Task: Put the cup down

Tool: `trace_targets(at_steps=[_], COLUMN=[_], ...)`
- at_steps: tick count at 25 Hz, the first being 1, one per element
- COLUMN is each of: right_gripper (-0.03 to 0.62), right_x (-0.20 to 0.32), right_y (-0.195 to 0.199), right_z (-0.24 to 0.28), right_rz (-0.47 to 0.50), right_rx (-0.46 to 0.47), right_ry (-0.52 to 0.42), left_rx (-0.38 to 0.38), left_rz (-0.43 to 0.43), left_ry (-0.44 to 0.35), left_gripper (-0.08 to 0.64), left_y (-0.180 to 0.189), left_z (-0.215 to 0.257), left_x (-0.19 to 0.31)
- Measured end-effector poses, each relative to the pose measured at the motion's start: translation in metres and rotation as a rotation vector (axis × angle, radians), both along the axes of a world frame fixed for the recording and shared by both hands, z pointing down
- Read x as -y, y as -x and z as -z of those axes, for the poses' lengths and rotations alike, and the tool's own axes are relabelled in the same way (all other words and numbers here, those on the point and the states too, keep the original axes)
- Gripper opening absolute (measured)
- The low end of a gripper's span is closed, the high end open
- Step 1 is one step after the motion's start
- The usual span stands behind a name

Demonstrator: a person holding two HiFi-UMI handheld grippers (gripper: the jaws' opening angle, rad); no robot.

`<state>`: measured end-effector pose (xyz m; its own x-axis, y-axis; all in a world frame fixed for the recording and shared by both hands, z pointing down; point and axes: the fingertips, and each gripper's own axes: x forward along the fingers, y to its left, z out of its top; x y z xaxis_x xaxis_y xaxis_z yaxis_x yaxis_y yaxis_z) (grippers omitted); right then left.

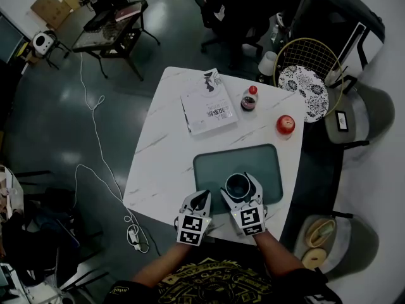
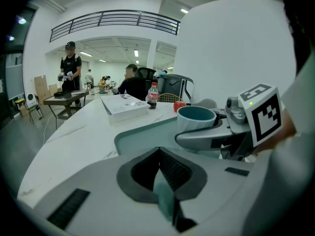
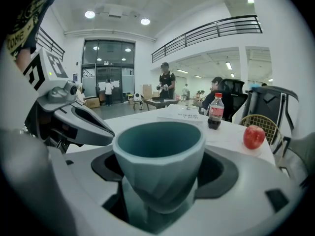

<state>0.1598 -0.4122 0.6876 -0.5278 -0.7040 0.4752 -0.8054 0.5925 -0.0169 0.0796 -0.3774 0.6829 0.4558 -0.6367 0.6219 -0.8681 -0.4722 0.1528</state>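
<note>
While the person is standing at the near edge of the white surface (image 1: 164, 151), both forearms are reaching forward and both tools are tilting downward with their marker cubes facing up. The left gripper (image 1: 204, 196) is hovering just beside the right one, at the near left corner of the green mat (image 1: 266, 163), and its fingers are pressing together on nothing. The right gripper (image 1: 240, 181) is grasping the cup (image 3: 160, 151), its fingers spreading wide around the tapered lower wall, one on each side. The cup is sitting upright and empty over the near part of the mat; whether its base is touching the mat is not showing in any view.

The cup is looking like glazed pottery with faceted sides, so it is probably behaving as a stiff, fairly light but breakable thing with a smooth, slippery skin. Because it is narrowing toward the foot, the hold is likely sitting safest just under the wider rim, and a gentle, level descent is what the set-down is calling for.

Farther off, a book (image 1: 207, 105), a small bottle (image 1: 250, 99) and a red apple (image 1: 285, 124) are lying well apart from the mat.
</note>
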Motion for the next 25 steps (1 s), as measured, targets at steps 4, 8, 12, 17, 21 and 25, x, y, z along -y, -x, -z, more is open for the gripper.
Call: trace_targets(at_steps=[4,8,12,17,21,25], right_gripper=[0.379,0.38,0.388,0.413,0.423,0.43], right_x=[0.002,0.004,0.004,0.001,0.001,-0.002], right_y=[0.0,-0.002,-0.003,-0.002,-0.006,-0.009], right_z=[0.0,-0.001,-0.001,0.0,0.002,0.005], right_rz=[-0.009,-0.018,-0.014,-0.013,-0.026,-0.04], right_rx=[0.011,0.033,0.034,0.031,0.034,0.032], right_ry=[0.008,0.029,0.042,0.05,0.048,0.042], left_rx=[-0.004,-0.01,-0.011,-0.014,-0.018,-0.021], left_rz=[0.001,0.007,0.016,0.021,0.021,0.022], left_ry=[-0.007,-0.015,-0.025,-0.038,-0.047,-0.059], left_gripper=[0.009,0.009,0.009,0.009,0.009,0.009], left_y=[-0.002,-0.001,0.002,0.005,0.004,0.007], left_z=[0.001,0.004,0.008,0.014,0.017,0.021], left_x=[-0.001,-0.002,-0.001,-0.001,-0.004,-0.008])
